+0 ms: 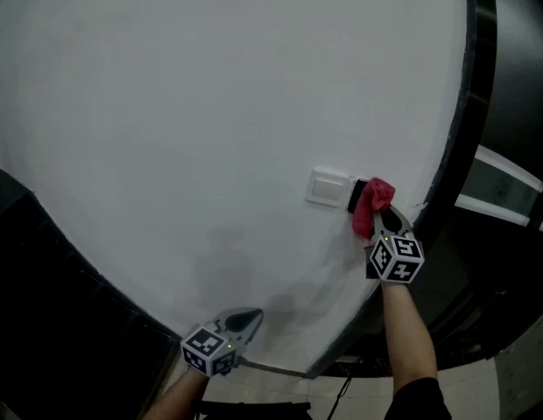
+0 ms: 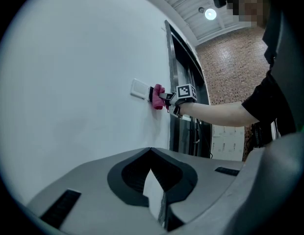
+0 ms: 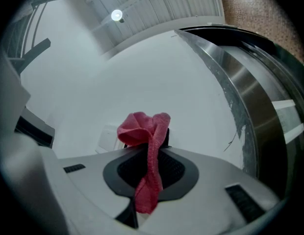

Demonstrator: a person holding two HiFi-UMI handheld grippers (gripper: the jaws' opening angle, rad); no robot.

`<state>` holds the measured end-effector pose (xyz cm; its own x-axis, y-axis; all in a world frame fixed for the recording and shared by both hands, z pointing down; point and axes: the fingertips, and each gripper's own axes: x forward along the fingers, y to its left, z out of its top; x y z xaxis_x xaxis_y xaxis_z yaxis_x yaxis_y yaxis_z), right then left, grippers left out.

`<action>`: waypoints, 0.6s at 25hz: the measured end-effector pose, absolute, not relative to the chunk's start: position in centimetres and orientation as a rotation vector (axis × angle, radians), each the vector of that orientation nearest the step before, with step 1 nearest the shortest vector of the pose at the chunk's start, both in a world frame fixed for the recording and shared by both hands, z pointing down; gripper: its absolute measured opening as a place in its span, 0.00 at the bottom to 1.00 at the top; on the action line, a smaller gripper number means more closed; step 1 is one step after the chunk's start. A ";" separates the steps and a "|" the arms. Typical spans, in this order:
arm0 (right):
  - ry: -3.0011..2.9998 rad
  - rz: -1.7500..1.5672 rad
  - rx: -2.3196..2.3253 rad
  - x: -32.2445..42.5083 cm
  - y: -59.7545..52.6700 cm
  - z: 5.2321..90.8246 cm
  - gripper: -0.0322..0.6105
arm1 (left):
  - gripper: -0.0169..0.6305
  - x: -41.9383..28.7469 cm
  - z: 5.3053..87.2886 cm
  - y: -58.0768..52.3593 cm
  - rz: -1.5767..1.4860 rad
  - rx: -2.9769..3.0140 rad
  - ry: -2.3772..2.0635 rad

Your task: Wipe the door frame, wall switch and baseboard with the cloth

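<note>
A pink cloth (image 1: 373, 206) hangs bunched from my right gripper (image 1: 377, 213), which is shut on it. The cloth sits against the white wall just right of the white wall switch (image 1: 328, 188). In the right gripper view the cloth (image 3: 148, 155) drapes down between the jaws, and the switch (image 3: 109, 138) shows partly behind it. The dark metal door frame (image 1: 468, 103) runs up the wall's right edge, close to the right gripper. My left gripper (image 1: 243, 320) is low by the wall, shut and holding nothing. From the left gripper view, the cloth (image 2: 158, 90) and the switch (image 2: 139, 88) are far ahead.
White wall (image 1: 210, 103) fills most of the head view. A dark surface (image 1: 44, 322) lies at the lower left. Beyond the door frame (image 2: 172, 82) are a brick wall (image 2: 230, 67) and glass panels (image 1: 499, 182). A person's arm (image 2: 215, 112) reaches to the right gripper.
</note>
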<state>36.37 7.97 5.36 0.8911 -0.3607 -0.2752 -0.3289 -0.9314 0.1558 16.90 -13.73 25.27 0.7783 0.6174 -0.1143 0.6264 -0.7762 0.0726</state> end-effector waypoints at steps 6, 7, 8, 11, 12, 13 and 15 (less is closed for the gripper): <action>-0.522 -0.456 2.945 36.2 9.3 5.4 0.13 | 0.01 16.9 25.2 -13.1 -0.135 2.864 0.998; -0.517 -0.456 2.946 36.2 9.5 5.5 0.13 | 0.01 16.9 25.2 -13.1 -0.137 2.866 0.992; -0.512 -0.456 2.949 36.2 9.7 5.5 0.13 | 0.01 17.0 25.1 -13.1 -0.139 2.866 0.984; -0.504 -0.450 2.961 36.3 10.3 5.8 0.13 | 0.01 17.1 25.0 -13.4 -0.148 2.871 0.968; -0.502 -0.448 2.964 36.3 10.5 5.9 0.13 | 0.01 17.1 25.0 -13.5 -0.151 2.872 0.965; -0.500 -0.446 2.966 36.3 10.5 5.9 0.13 | 0.01 17.0 24.9 -13.6 -0.155 2.872 0.961; -0.493 -0.445 2.969 36.3 10.7 5.9 0.13 | 0.01 16.9 24.9 -13.8 -0.161 2.869 0.960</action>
